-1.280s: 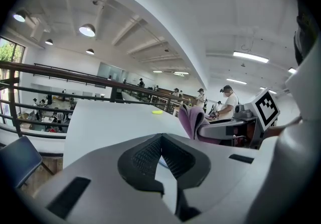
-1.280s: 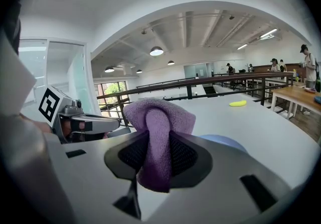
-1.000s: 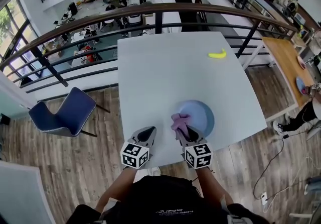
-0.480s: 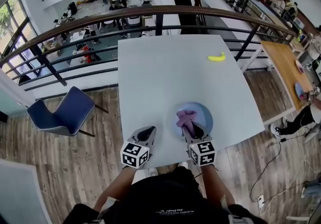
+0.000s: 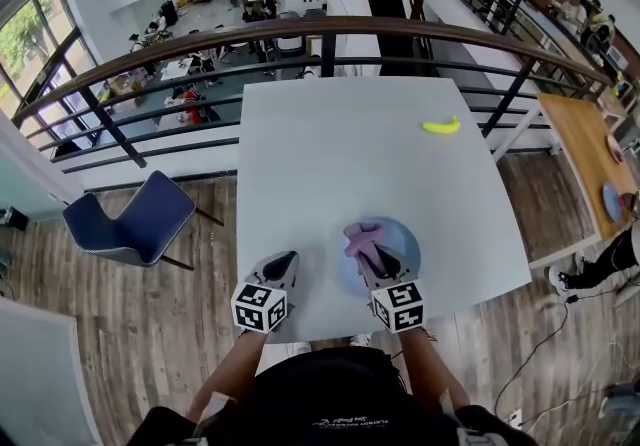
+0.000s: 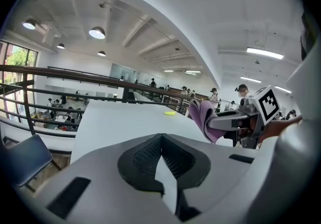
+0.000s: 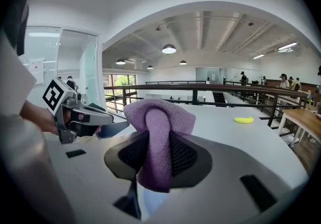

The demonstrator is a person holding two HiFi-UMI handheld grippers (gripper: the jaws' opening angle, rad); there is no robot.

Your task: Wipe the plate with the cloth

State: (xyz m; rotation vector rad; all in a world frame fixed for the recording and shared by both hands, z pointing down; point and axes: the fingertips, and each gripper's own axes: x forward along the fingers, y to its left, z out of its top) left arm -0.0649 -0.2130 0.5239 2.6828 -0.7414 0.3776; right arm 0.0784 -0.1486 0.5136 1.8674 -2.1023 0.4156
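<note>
1. On the table (image 5: 300, 154), near us, our right gripper (image 5: 380, 262) squeezes the purple cloth (image 5: 360, 237) over the blue plate (image 5: 408, 246).
2. Our left gripper (image 5: 281, 262) is pinched shut, holding nothing, beside the plate.

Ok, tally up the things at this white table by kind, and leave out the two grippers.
plate: 1
cloth: 1
banana: 1
Total: 3
</note>
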